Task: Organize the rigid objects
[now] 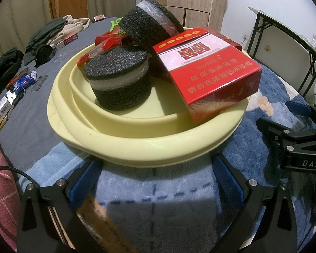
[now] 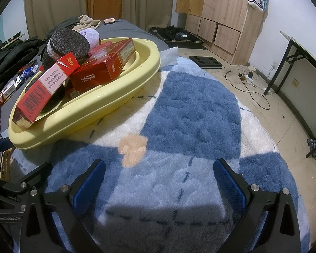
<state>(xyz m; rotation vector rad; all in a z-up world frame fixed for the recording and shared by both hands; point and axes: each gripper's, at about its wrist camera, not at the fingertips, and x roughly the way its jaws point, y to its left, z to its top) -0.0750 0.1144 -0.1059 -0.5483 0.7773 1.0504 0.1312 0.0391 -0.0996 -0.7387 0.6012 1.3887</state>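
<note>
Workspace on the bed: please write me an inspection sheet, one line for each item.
Surface: blue and white fleece blanket over a grey sheet.
Job's things: yellow basin holds two black foam cylinders, red cartons and a red pen, piled above the rim.
Clutter: clothes, small boxes and a comb on the sheet.
Grippers: left gripper open just in front of the basin, empty; right gripper open over bare blanket, empty.
Cables: black cable on the floor.
Surroundings: wooden cabinets, folding table, open suitcase.
</note>
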